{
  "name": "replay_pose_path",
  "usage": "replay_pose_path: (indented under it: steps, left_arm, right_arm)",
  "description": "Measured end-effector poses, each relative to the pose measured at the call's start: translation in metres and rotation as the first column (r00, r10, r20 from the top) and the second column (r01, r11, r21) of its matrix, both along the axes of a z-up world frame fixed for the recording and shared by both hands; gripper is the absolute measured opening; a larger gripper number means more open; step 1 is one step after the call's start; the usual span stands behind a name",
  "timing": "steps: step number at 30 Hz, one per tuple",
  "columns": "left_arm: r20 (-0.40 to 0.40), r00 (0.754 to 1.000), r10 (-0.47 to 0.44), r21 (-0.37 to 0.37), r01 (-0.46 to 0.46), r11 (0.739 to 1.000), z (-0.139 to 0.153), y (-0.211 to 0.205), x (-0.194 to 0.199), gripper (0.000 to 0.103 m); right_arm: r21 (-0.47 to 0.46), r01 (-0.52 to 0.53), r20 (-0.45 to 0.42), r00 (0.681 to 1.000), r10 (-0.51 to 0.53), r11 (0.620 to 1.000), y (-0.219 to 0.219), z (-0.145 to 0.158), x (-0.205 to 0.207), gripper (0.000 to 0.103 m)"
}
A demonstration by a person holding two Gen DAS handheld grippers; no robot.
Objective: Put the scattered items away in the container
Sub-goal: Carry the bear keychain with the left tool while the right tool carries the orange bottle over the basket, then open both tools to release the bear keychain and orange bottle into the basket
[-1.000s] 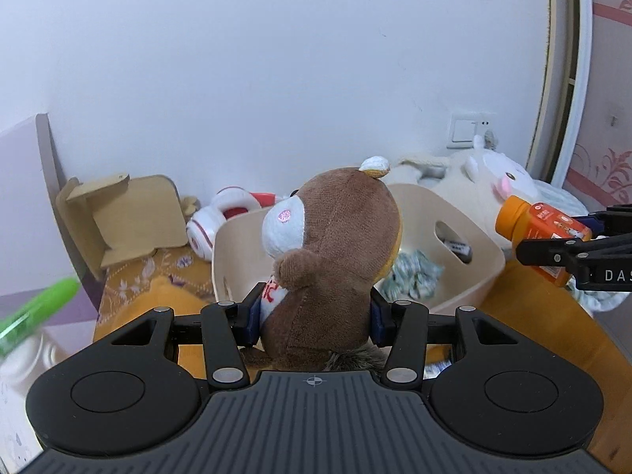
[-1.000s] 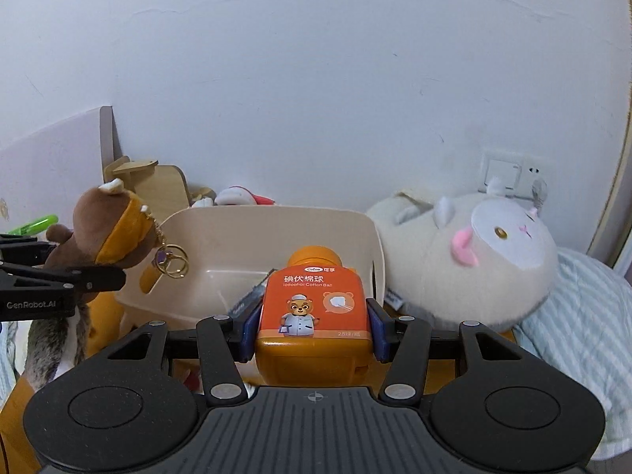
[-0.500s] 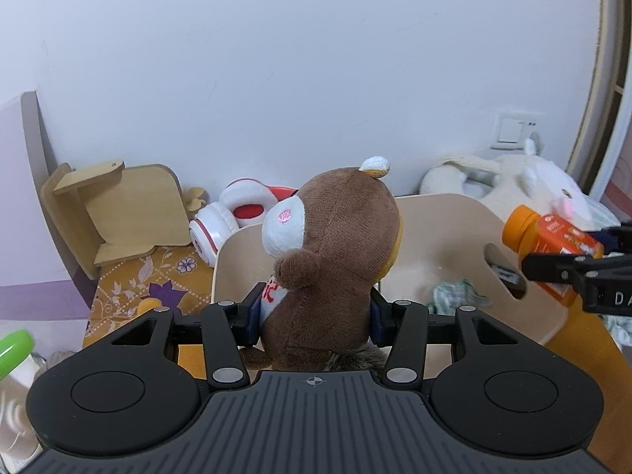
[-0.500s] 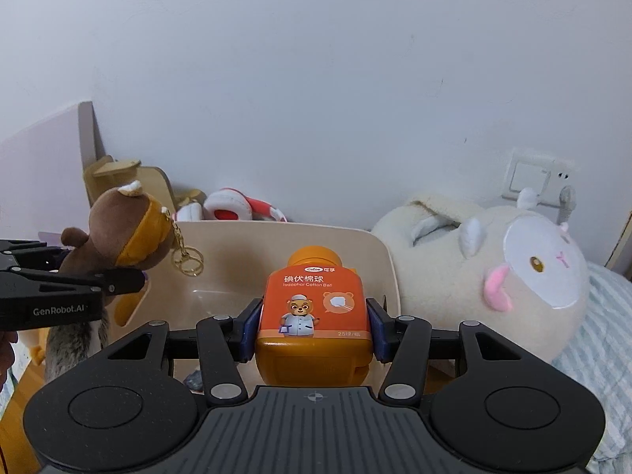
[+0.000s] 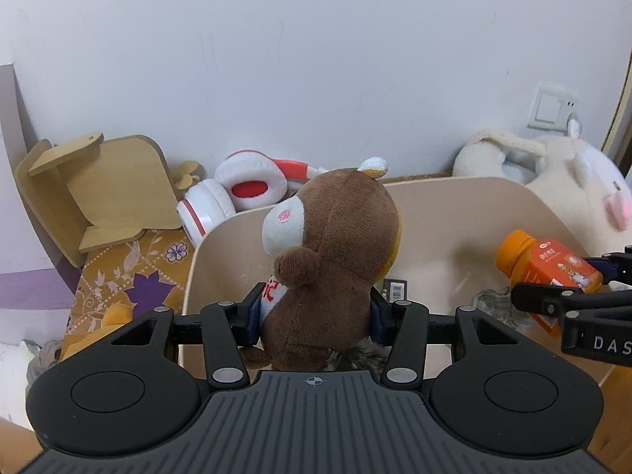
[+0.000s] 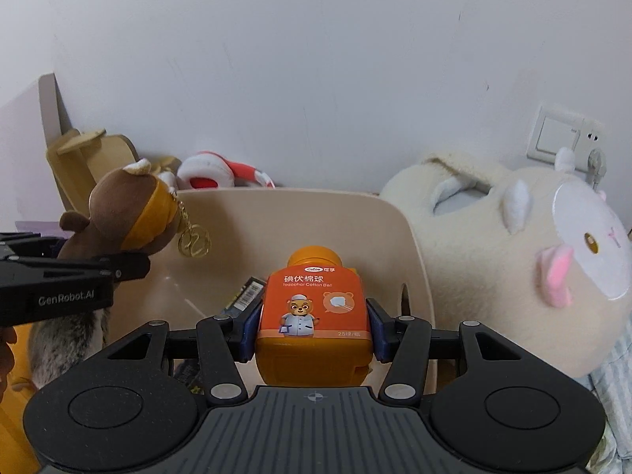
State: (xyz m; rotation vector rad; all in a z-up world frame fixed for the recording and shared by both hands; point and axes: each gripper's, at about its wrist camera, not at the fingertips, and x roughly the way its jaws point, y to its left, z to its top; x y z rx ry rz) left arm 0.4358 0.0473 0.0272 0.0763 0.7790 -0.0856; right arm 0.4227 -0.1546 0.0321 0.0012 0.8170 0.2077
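With the left gripper [image 5: 315,312] pinching the brown plush monkey [image 5: 331,272] and the right gripper [image 6: 314,326] pinching the orange bottle [image 6: 314,316], both over the beige bin [image 5: 466,213], simultaneous release risks the grippers colliding or the monkey's keyring [image 6: 193,243] snagging the rim

White wall [image 5: 316,59] at the far side, with a white switch plate [image 6: 561,134] at far right; wooden stand [image 5: 102,197], light plywood, at far left against the wall; red-and-white headphones [image 5: 245,193] just right of the stand; large cream plush animal [image 6: 513,252], pink nose, at right; floral orange cloth [image 5: 130,272] under the stand; striped bedding [image 6: 616,407] at near right
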Motion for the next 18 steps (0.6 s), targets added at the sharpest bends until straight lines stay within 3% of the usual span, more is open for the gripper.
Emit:
replay_pose_path:
  steps: [8, 11, 15, 18]
  left_arm:
    - [-0.066, 0.997, -0.027, 0.065, 0.032, 0.997, -0.022, -0.007, 0.005, 0.051]
    - [-0.07, 0.997, -0.035, 0.052, 0.039, 0.998, -0.024, -0.004, 0.002, 0.053]
    - [-0.054, 0.997, -0.058, 0.031, 0.06, 0.998, -0.017, -0.002, -0.005, 0.07]
    - [-0.023, 0.998, -0.066, 0.03, 0.067, 0.997, -0.007, -0.002, -0.013, 0.076]
  right_arm:
    - [-0.021, 0.01, -0.043, 0.999, -0.01, 1.0, 0.003, -0.019, 0.006, 0.05]
    - [-0.052, 0.003, -0.037, 0.999, -0.005, 0.999, 0.007, -0.021, 0.004, 0.05]
    - [-0.014, 0.006, -0.022, 1.0, -0.006, 1.0, 0.003, -0.016, -0.002, 0.074]
    - [0.005, 0.005, 0.007, 1.0, -0.005, 1.0, -0.001, -0.006, -0.008, 0.085]
